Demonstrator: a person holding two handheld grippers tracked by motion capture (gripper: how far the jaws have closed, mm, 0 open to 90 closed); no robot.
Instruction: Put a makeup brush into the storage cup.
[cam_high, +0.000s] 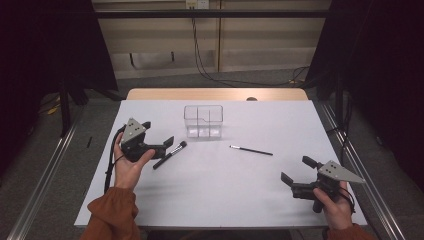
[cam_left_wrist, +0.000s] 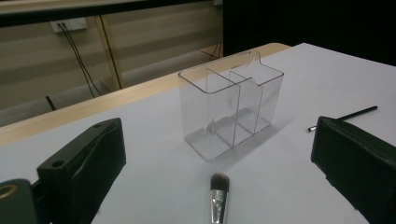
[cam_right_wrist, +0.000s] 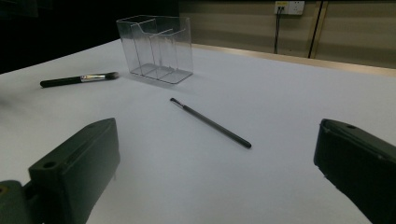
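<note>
Room: dark curtains hang at both sides; a pale panelled wall stands behind, with a wall socket and cables running down to a grey floor.

Table: white sheet over a wooden top whose far edge shows bare. No readable writing or brand appears on anything.

Clear box: three compartments, upright, empty, at the far centre of the table.

Left tongs: jaws apart, holding nothing, held just beside the thick brush, whose bristles point toward the clear box.

Right tongs: jaws apart, holding nothing, at the near right, well apart from the thin brush, which lies flat right of centre.
</note>
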